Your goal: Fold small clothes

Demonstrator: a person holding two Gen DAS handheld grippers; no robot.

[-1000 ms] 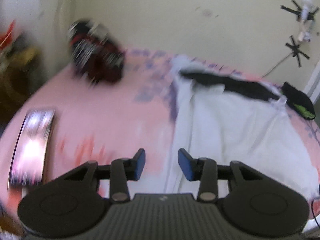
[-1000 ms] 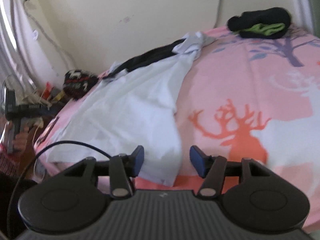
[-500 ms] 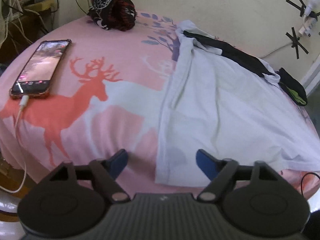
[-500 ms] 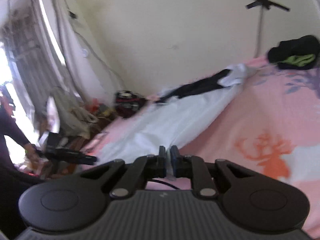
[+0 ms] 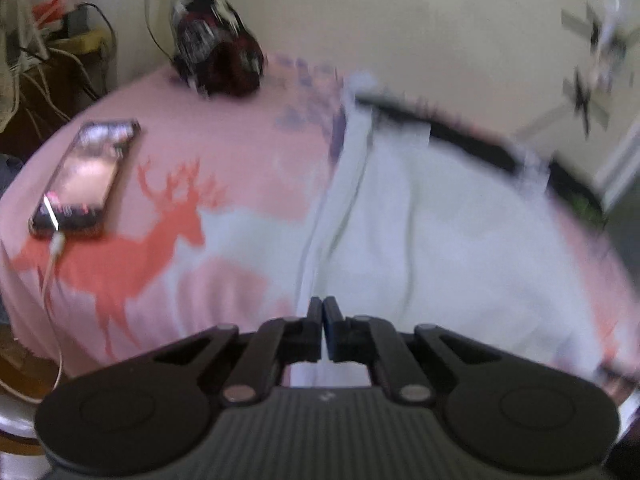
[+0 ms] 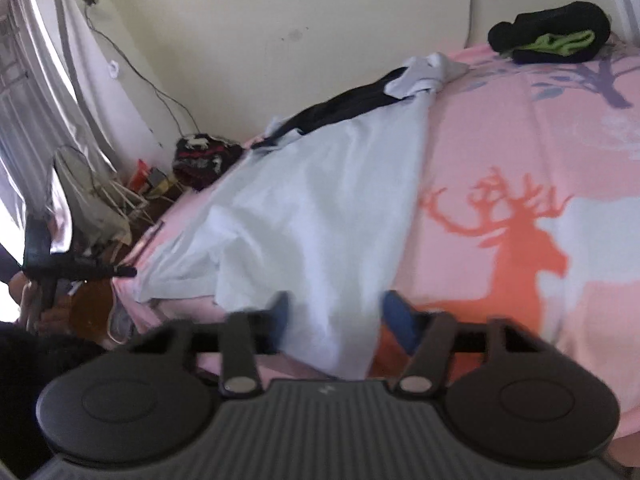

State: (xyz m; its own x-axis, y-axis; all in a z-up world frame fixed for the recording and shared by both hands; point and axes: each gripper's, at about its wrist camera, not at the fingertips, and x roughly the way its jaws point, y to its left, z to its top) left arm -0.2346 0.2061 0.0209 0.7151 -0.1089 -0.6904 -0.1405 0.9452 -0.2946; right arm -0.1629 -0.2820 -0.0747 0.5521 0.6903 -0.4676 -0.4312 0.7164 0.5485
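Note:
A white shirt [image 5: 432, 232] with a black collar band lies spread on the pink deer-print bed. My left gripper [image 5: 322, 312] is shut at the shirt's near left hem corner; the cloth runs under the fingers, so a grip on it cannot be confirmed. In the right wrist view the same shirt [image 6: 320, 208] lies ahead, and my right gripper [image 6: 334, 312] is open with the shirt's near right corner lying between its blue fingers. The left gripper also shows far left in the right wrist view [image 6: 120, 270].
A phone [image 5: 86, 178] on a white cable lies on the bed's left side. A dark patterned bundle [image 5: 218, 60] sits at the far left corner, and a black and green garment [image 6: 552, 36] at the far right. The wall runs behind the bed.
My left gripper went from wide open to shut at the shirt's left hem corner. My right gripper went from shut to open around the right corner.

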